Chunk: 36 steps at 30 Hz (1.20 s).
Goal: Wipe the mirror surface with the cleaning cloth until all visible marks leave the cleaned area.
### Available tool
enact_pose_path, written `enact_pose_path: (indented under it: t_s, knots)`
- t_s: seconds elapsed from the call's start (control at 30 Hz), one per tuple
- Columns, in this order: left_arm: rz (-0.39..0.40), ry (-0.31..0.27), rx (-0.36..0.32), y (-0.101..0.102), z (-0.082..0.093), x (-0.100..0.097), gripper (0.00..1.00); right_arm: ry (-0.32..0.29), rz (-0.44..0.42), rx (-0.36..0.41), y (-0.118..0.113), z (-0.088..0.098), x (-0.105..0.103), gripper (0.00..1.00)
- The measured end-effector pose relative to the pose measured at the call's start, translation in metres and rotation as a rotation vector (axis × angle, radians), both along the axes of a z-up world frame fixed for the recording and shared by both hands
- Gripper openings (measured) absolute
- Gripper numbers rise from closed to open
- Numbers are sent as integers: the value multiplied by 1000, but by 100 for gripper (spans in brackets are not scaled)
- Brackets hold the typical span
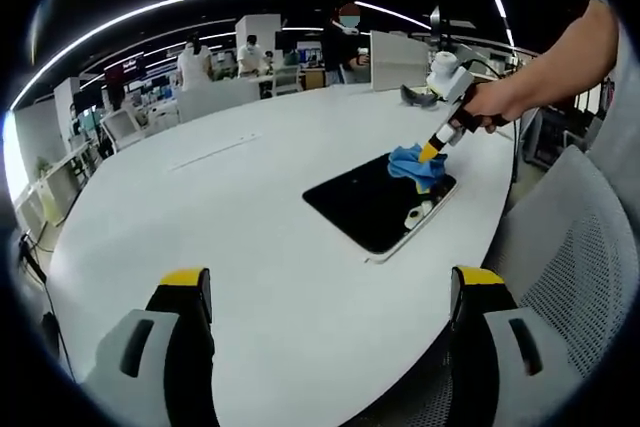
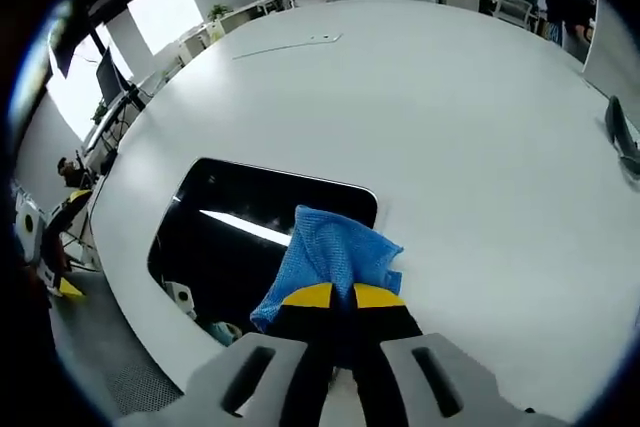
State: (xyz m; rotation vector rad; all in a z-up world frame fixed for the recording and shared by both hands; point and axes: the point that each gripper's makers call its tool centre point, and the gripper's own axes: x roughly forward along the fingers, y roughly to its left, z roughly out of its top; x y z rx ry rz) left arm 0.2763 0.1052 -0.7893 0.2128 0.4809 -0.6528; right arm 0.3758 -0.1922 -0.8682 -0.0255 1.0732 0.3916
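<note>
Ahead of our left jaws we see a white oval table (image 1: 250, 207), with a mesh chair (image 1: 575, 247) off to their right. Beyond the table's far edge people (image 1: 195, 62) stand among desks. Far right of our right jaws lies a dark object (image 2: 622, 137).

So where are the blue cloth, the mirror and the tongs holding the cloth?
blue cloth (image 2: 335, 257): right gripper view, its upper folds.
mirror (image 2: 240, 217): right gripper view, dark glass.
right tongs (image 2: 333, 297): right gripper view, between yellow tips.
</note>
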Motion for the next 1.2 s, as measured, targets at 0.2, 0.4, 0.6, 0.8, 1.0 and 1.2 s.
enact_pose_path:
  t_s: [0.2, 0.4, 0.6, 0.8, 1.0, 1.2]
  knots:
    - [-6, 5, 5, 0, -2, -1, 99, -15, -10, 7, 1, 0, -3, 0]
    - [-2, 4, 12, 1, -3, 0, 99, -34, -7, -16, 1, 2, -7, 0]
    - [-4, 5, 22, 1, -4, 0, 99, -28, -6, -15, 4, 2, -19, 0]
    - [-12, -2, 23, 0, -3, 0, 99, -27, -9, -7, 5, 2, -25, 0]
    - [-8, -8, 14, 2, -2, 1, 99, -1, -13, -1, 8, 2, -39, 0]
    - [-8, -10, 11, 2, -1, 1, 99, 20, -38, 9, 9, 2, -47, 0]
